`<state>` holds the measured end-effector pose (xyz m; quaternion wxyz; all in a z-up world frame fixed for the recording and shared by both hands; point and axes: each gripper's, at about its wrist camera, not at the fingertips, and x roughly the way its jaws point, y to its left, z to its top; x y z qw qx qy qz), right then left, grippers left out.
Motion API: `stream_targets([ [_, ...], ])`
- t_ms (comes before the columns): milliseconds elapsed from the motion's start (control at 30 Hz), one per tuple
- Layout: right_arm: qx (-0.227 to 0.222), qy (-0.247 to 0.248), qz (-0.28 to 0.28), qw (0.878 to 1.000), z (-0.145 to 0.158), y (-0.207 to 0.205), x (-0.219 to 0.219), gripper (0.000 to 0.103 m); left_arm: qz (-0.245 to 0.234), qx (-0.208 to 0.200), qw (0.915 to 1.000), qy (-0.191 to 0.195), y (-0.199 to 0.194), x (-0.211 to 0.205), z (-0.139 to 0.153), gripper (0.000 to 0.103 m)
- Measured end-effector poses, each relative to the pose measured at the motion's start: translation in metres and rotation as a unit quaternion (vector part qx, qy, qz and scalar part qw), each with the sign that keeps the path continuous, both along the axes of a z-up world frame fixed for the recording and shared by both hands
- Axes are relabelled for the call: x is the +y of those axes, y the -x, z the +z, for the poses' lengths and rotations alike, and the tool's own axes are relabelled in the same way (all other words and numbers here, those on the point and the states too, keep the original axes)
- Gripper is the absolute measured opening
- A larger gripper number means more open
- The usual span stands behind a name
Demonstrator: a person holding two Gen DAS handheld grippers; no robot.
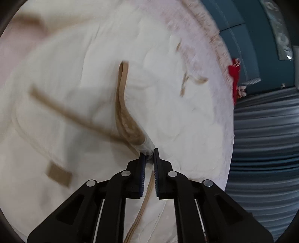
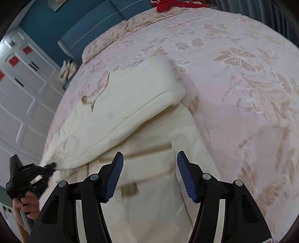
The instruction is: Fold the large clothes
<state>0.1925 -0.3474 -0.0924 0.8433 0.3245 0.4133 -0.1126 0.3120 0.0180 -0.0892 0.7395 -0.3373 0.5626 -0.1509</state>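
A large cream garment (image 2: 130, 112) with tan trim lies spread on the bed, one part folded over the rest. In the left wrist view it fills the frame (image 1: 84, 74), with tan bands (image 1: 121, 97) crossing it. My left gripper (image 1: 149, 154) is shut on a bunched corner of the garment; it also shows at the lower left of the right wrist view (image 2: 50, 166), pinching the garment's edge. My right gripper (image 2: 150, 158) is open and empty, held above the garment's lower part near a tan patch (image 2: 129, 189).
The bed has a pink floral bedspread (image 2: 243, 84). A red cloth (image 2: 168, 4) lies at the far end. A teal headboard (image 2: 93, 24) and white cabinet doors (image 2: 22, 84) stand to the left. Grey curtains (image 1: 265, 140) hang beside the bed.
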Motion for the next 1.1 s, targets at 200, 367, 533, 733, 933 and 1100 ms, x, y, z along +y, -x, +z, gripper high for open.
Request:
stream_targets([
  [200,-0.017,-0.047,0.006,0.999,-0.015,-0.046,-0.011,0.058,0.011,-0.11,0.991,-0.075,-0.046,0.038,0.069,0.005],
  [367,-0.018,-0.064,-0.013,0.998,-0.028,-0.078,-0.02,0.056,0.002,-0.141,0.9781,-0.154,-0.074,0.049,0.07,0.005],
  [533,-0.033,-0.068,-0.04,0.996,-0.025,-0.089,-0.04,0.008,-0.021,-0.128,0.972,-0.196,-0.084,0.043,0.04,0.005],
  [733,-0.072,-0.011,-0.082,0.994,-0.004,-0.062,-0.063,0.003,-0.045,-0.123,0.9813,-0.141,-0.076,0.034,0.02,0.005],
  [933,0.039,0.043,-0.049,0.997,-0.046,-0.079,-0.056,0.0,-0.075,-0.103,0.9727,-0.194,-0.071,0.002,-0.017,0.005],
  [1100,0.061,0.086,-0.031,0.994,-0.062,-0.084,-0.047,0.0,-0.069,-0.093,0.9736,-0.197,-0.069,0.005,-0.041,0.005],
])
